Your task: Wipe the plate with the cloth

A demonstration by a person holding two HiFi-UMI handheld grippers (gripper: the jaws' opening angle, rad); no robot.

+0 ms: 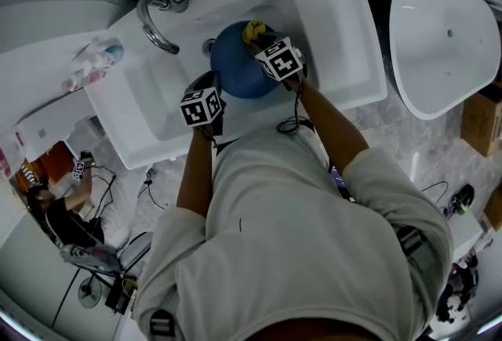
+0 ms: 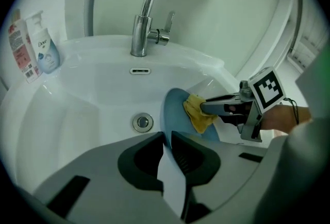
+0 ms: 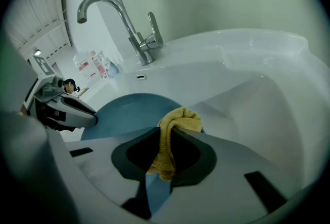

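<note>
A blue plate (image 1: 235, 65) is held tilted over the white sink (image 1: 337, 41). My left gripper (image 2: 167, 140) is shut on the plate's (image 2: 175, 109) near rim, which runs edge-on between the jaws. A yellow cloth (image 3: 175, 125) is pinched in my right gripper (image 3: 165, 138), which is shut on it and presses it against the plate's (image 3: 124, 115) face. In the left gripper view the cloth (image 2: 197, 113) sits on the plate at the tip of the right gripper (image 2: 206, 108). From the head view the cloth (image 1: 252, 30) peeks out beyond the right gripper's marker cube.
A chrome tap (image 2: 147, 22) stands at the back of the basin, with the drain (image 2: 143, 122) below it. Soap bottles (image 2: 45, 48) stand on the left ledge. A white bathtub (image 1: 443, 41) lies to the right, with a cardboard box (image 1: 482, 120) beside it.
</note>
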